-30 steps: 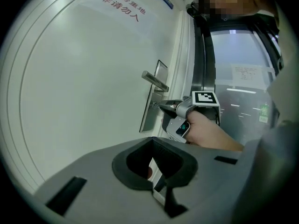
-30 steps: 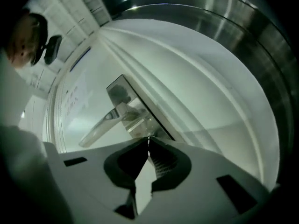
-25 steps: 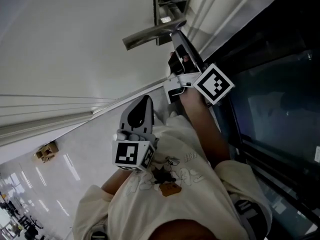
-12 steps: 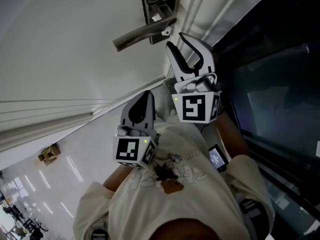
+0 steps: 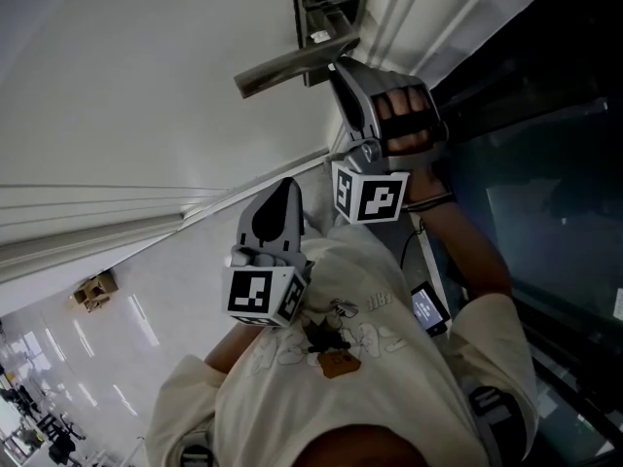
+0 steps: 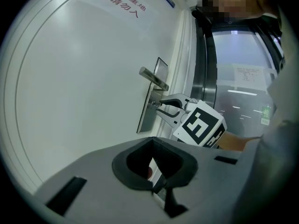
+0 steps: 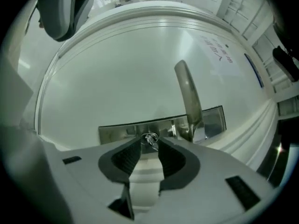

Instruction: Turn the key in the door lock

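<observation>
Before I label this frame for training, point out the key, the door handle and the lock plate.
key [image 7: 150,139]: right gripper view, its head.
door handle [image 7: 188,97]: right gripper view, middle of the lever.
lock plate [image 7: 117,132]: right gripper view, bare metal left of the key.
</observation>
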`<control>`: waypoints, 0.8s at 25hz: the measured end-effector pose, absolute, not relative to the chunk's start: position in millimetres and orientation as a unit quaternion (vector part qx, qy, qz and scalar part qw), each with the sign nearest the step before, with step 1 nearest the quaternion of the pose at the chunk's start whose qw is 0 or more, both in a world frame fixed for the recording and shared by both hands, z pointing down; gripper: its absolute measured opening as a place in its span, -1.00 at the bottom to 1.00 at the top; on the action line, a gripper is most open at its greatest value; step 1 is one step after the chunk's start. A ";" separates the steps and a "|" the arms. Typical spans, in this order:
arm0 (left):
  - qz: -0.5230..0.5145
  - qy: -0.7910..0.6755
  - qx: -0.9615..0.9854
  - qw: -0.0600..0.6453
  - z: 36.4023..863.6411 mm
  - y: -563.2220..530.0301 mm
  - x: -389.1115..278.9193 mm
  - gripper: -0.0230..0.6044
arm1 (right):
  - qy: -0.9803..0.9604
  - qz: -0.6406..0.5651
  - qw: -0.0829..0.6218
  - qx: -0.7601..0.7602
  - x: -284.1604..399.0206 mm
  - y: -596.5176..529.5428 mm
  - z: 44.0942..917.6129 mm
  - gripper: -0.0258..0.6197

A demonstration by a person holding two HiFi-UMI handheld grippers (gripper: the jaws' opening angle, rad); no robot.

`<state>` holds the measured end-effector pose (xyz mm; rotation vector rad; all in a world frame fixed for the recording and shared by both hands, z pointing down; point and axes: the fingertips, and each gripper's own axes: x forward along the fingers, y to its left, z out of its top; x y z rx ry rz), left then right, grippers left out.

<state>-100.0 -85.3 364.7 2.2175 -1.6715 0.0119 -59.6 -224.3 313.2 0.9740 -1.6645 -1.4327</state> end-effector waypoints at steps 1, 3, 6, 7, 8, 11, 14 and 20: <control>0.004 -0.593 0.784 0.182 364.6 -85.3 -100.2 -0.91 | -0.641 -0.559 0.361 0.382 -58.5 -225.7 312.0 -0.57; 0.003 -0.593 0.784 0.183 364.4 -85.7 -99.7 -0.91 | -0.637 -0.563 0.357 0.388 -57.7 -226.9 309.0 -0.67; 0.003 -0.594 0.784 0.183 364.2 -86.5 -97.3 -0.91 | -0.640 -0.561 0.349 0.393 -57.7 -228.1 307.6 -0.84; 0.003 -0.594 0.784 0.183 364.0 -86.6 -96.7 -0.91 | -0.645 -0.555 0.345 0.396 -57.4 -228.1 307.8 -0.87; 0.003 -0.594 0.783 0.183 363.9 -86.8 -96.5 -0.91 | -0.652 -0.548 0.339 0.399 -57.2 -228.0 308.1 -0.87; 0.003 -0.597 0.781 0.184 365.2 -87.6 -97.4 -0.91 | -0.665 -0.533 0.327 0.408 -57.0 -228.3 308.3 -0.87; 0.004 -0.599 0.779 0.188 367.2 -87.5 -97.4 -0.91 | -0.672 -0.525 0.319 0.414 -57.1 -228.7 308.0 -0.87; 0.005 -0.599 0.777 0.191 368.3 -86.6 -94.3 -0.91 | -0.721 -0.467 0.291 0.421 -55.9 -228.8 306.3 -0.87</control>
